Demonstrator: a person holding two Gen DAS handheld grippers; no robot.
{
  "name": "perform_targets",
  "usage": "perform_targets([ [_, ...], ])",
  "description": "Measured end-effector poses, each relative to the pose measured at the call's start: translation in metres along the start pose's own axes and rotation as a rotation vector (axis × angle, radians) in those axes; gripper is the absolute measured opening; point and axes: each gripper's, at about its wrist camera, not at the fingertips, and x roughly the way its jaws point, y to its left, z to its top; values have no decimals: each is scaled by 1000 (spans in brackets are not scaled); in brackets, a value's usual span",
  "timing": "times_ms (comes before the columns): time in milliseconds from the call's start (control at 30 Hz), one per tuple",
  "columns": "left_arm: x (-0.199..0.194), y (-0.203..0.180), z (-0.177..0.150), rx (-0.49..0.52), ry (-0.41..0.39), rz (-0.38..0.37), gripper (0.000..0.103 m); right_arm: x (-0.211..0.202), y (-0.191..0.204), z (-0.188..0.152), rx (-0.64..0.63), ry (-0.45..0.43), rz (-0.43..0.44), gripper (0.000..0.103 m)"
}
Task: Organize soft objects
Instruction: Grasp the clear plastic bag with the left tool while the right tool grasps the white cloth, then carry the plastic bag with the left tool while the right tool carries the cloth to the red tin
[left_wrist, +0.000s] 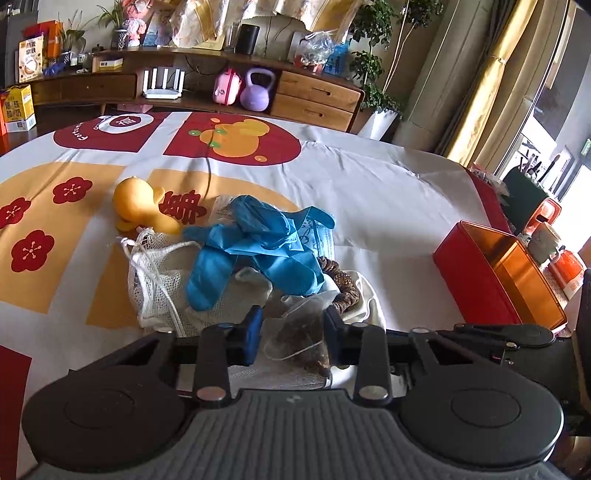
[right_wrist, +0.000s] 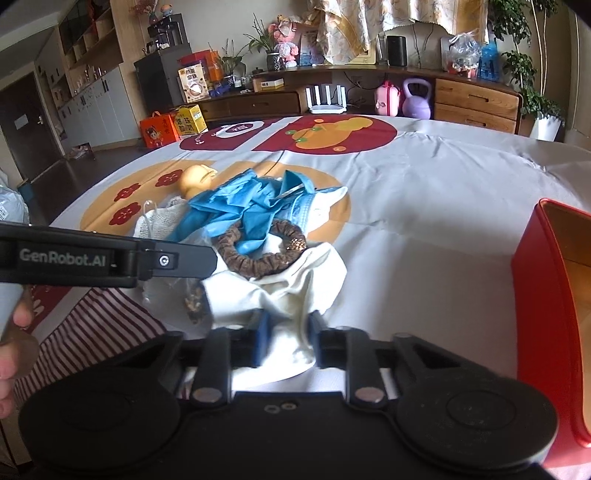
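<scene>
A living room with a wooden sideboard (left_wrist: 207, 79) backs a worktop (left_wrist: 388, 192) under a white cloth printed with red and orange motifs. The soft objects lie heaped at the centre: blue gloves (left_wrist: 255, 247), a white mesh bag (left_wrist: 155, 280), a brown scrunchie (right_wrist: 260, 243) and a yellow rubber duck (left_wrist: 138, 205) at 11 o'clock of the heap. The left tongs (left_wrist: 293, 332) are clamped on a clear sachet of dried material (left_wrist: 299, 343). The right tongs (right_wrist: 286, 339) are clamped on a white cloth (right_wrist: 280, 291). A red tin (left_wrist: 495, 280) stands open at 3 o'clock of the heap.
</scene>
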Motion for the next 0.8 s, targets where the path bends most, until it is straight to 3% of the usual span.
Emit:
perform_targets([
  [133, -2, 1, -2, 0, -8, 5, 18, -4, 2, -1, 14, -7, 8, 8],
  [367, -8, 0, -5, 19, -31, 1, 7, -17, 2, -4, 56, -34, -5, 3],
  [800, -29, 0, -6, 25, -59, -14, 4, -63, -5, -4, 119, -122, -53, 2],
])
